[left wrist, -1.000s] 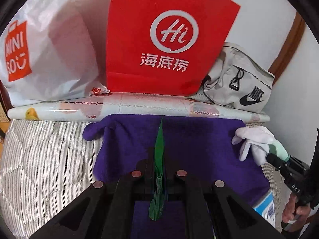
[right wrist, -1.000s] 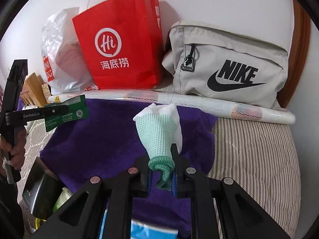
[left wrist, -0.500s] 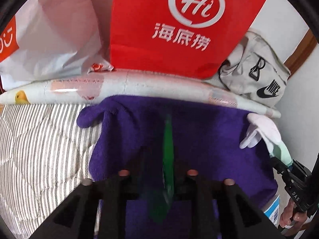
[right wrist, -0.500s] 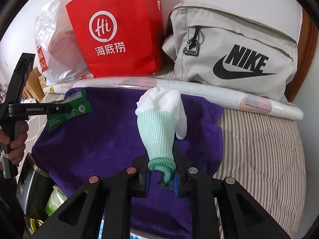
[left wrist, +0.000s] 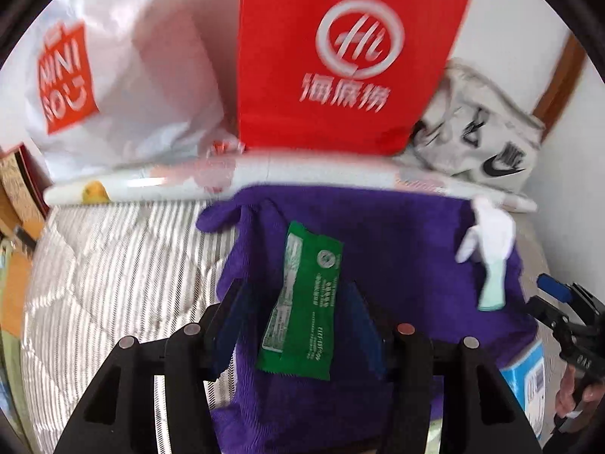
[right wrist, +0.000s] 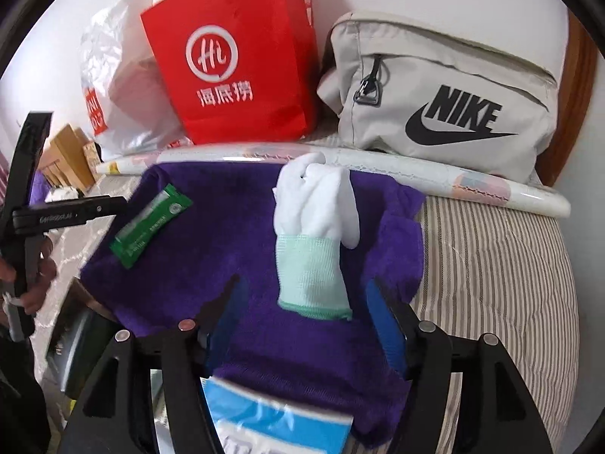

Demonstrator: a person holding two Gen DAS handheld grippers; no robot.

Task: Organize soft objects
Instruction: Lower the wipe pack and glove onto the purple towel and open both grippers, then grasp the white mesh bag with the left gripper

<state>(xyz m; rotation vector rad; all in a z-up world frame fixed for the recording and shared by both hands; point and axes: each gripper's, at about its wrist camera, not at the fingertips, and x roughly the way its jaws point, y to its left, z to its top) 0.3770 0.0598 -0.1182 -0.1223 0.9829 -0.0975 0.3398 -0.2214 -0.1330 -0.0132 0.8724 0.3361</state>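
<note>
1. My left gripper [left wrist: 298, 317] had just been opening; its jaws stood apart, and the flat green plastic packet [left wrist: 304, 299] lay between them, loose on the purple fuzzy towel [left wrist: 397, 249].
2. My right gripper [right wrist: 306, 325] had also just been opening, around the white knit glove with mint cuff [right wrist: 315, 238], free on that towel.

A flat green foil sachet [left wrist: 302, 302] printed with small white text and a round emblem lies face up on the left part of a fuzzy purple towel [right wrist: 211, 257] spread over the bed. A white knit glove with a pale mint-green cuff [right wrist: 315, 242] lies on the right part of that same towel, its fingers curled toward the wall and its cuff toward the camera, well apart from the sachet.
</note>
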